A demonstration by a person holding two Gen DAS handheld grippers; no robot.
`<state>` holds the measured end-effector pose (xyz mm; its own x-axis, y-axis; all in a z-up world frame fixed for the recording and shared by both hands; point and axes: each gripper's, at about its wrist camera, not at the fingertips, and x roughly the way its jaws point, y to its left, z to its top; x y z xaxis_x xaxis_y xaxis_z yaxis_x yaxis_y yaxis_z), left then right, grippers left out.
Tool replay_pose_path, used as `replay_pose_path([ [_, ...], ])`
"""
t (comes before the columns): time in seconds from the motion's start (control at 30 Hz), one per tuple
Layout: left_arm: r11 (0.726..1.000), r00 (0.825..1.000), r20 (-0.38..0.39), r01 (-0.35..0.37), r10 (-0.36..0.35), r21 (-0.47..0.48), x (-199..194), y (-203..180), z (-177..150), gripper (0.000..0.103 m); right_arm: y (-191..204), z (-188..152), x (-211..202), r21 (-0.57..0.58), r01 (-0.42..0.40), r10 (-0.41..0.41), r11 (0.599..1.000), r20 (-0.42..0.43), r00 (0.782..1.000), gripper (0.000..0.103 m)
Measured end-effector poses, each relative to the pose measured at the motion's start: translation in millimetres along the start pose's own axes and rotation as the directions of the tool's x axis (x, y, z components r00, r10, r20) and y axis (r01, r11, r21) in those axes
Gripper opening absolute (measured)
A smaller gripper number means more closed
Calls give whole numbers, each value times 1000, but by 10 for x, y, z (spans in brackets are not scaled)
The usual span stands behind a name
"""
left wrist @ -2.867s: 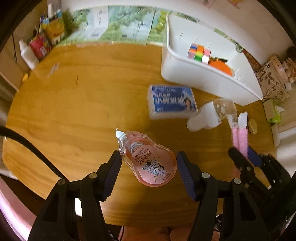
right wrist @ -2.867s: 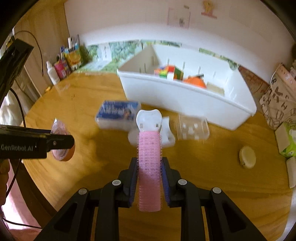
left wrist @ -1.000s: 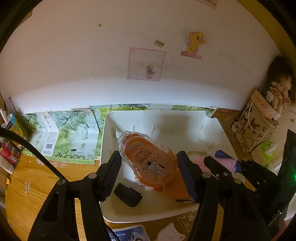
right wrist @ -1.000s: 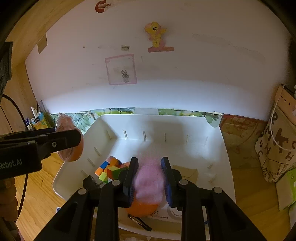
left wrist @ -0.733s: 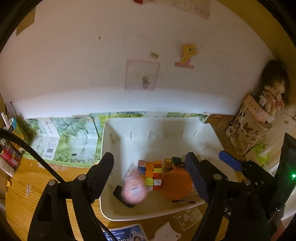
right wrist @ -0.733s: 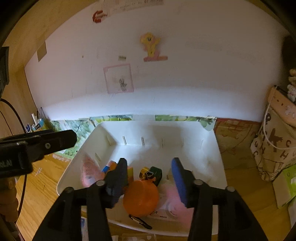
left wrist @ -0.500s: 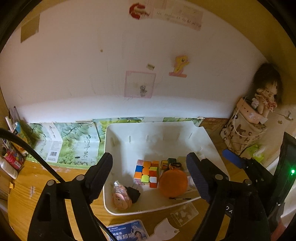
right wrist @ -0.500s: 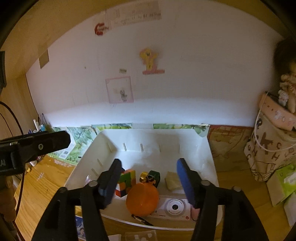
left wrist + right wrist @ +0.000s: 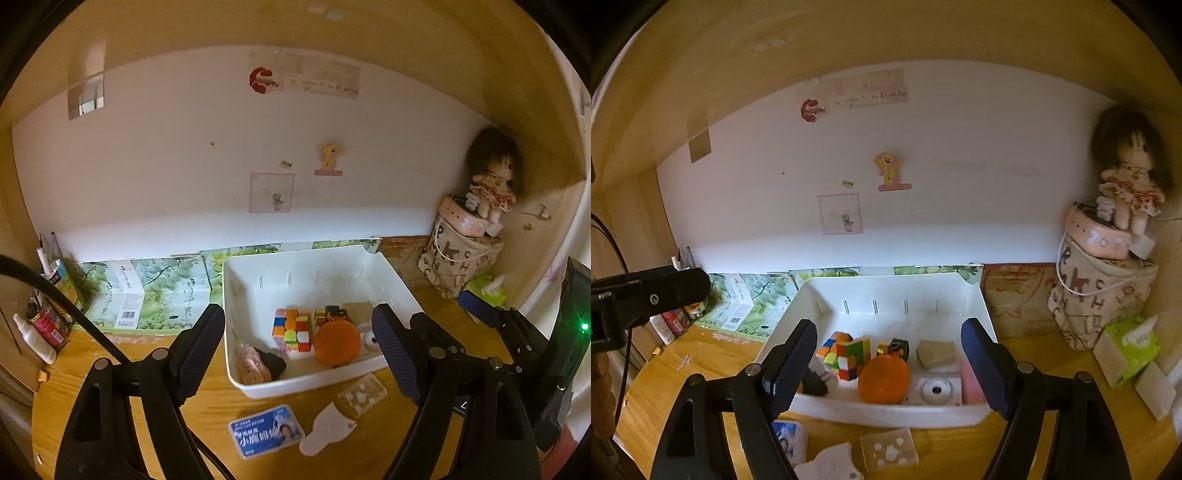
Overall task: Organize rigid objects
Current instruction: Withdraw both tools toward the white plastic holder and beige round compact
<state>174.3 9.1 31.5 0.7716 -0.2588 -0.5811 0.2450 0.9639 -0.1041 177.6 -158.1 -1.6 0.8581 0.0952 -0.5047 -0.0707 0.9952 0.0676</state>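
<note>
The white bin [image 9: 310,384] [image 9: 886,413] stands on the wooden table by the wall. Inside lie a pink correction tape [image 9: 251,363] in the near left corner, a black plug [image 9: 275,363], a colour cube [image 9: 291,328], an orange round thing [image 9: 337,345], a white camera [image 9: 936,389] and a pink hair roller [image 9: 971,384] at the right end. My left gripper [image 9: 297,350] hangs open and empty above the bin's near side. My right gripper [image 9: 886,369] is also raised before the bin, its jaws opening with nothing between them.
On the table in front of the bin lie a blue box [image 9: 266,432], a clear plastic case [image 9: 362,393] and a white tooth-shaped piece [image 9: 327,428]. Green cartons [image 9: 147,291] line the wall, bottles [image 9: 40,332] stand left, a lettered bag with a doll [image 9: 1100,295] and tissues [image 9: 1126,347] right.
Both grippers opened over the bin: the correction tape fell into its near left corner, the pink roller into its right end. Both grippers then drew back and rose.
</note>
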Motion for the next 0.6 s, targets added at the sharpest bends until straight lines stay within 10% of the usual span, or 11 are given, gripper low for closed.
replay_pose_path([
  [0.6, 996, 999, -1, 37, -37, 85, -649, -159, -582, 84, 121, -545, -893, -25, 126, -126, 992, 29, 992, 83],
])
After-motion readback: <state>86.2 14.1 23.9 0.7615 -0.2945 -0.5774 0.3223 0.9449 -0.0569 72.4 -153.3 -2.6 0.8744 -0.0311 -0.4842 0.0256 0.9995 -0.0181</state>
